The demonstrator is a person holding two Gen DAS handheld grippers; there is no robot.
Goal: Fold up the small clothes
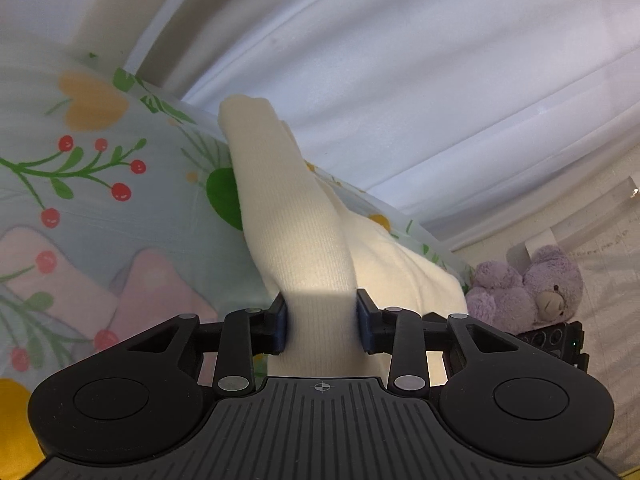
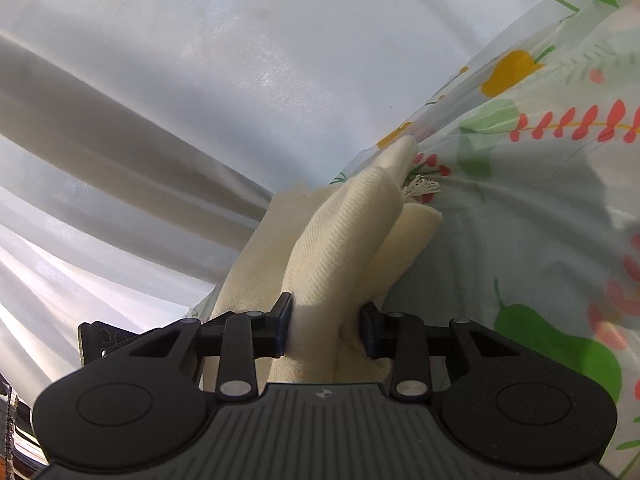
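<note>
My left gripper clamps the cream knitted garment at centre frame; my right gripper pinches its bunched folds over the floral bedsheet.

Left gripper and right gripper: jaws clamped, angled downward.
</note>
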